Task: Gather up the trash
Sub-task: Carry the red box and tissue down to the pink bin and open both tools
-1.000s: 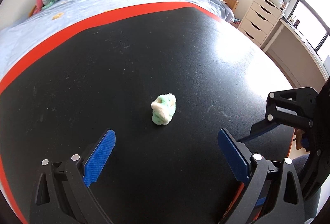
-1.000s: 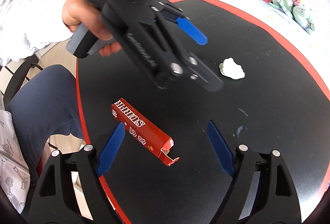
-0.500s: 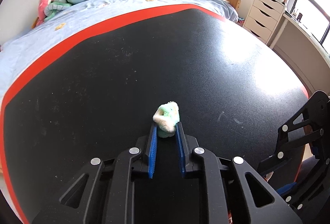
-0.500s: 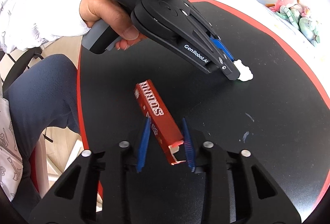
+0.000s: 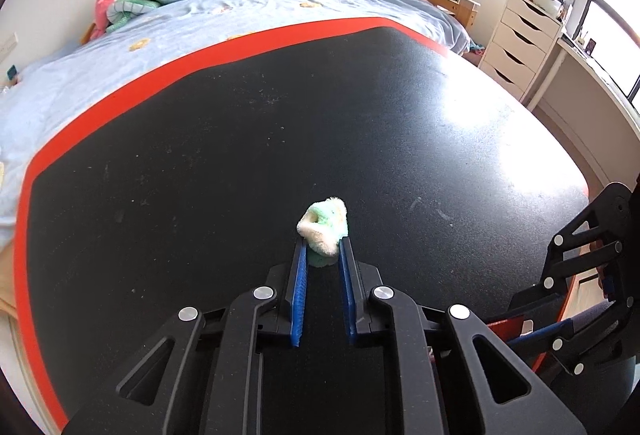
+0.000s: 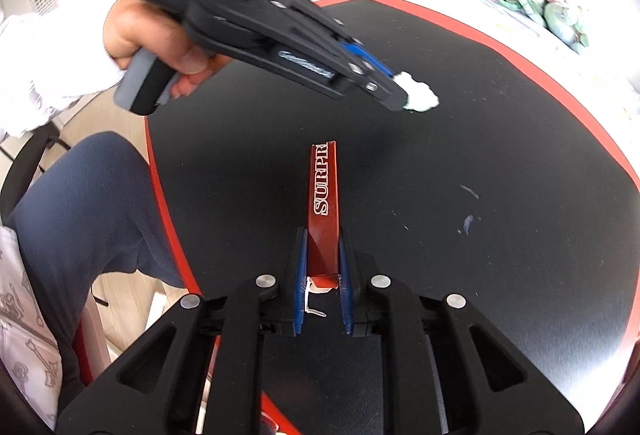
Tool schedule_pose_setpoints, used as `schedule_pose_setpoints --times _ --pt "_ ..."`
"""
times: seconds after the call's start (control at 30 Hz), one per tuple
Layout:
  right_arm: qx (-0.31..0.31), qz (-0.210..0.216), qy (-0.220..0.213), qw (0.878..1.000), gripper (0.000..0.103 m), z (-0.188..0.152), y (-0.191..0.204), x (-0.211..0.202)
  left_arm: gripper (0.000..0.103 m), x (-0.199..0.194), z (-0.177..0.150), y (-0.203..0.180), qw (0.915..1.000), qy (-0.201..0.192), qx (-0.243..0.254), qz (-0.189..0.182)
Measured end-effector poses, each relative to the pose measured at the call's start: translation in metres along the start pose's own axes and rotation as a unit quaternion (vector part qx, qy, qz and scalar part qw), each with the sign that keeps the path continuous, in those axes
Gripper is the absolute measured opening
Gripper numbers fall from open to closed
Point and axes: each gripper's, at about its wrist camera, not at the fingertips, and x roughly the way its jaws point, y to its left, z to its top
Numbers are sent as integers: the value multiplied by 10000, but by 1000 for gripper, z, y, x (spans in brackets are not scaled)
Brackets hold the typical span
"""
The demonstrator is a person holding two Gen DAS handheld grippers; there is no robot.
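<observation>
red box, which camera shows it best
The right wrist view: the red box sits centred, lettering readable, pinched in the right tool. The left wrist view shows only a red sliver at the lower right, behind the right tool's frame.

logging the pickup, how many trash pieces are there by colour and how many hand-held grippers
white-green crumpled wad: 1
red carton: 1
hand-held gripper: 2, left and right
total: 2 trash pieces, 2 grippers

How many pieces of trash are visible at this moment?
2. A crumpled white-and-green paper wad is clamped in the left gripper; a long red cardboard box is clamped in the right gripper. Neither view shows any others.
</observation>
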Motion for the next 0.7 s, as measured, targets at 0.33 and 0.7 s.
schedule_pose_setpoints --times 0.33,0.7 --pt "661 -442 -117 9968 14 4 18 -39 15 -58 -24 -19 9998 -173 -75 -78" --pt "1358 -742 -450 9869 14 -17 55 -89 15 -113 -64 -62 9991 -336 35 -247"
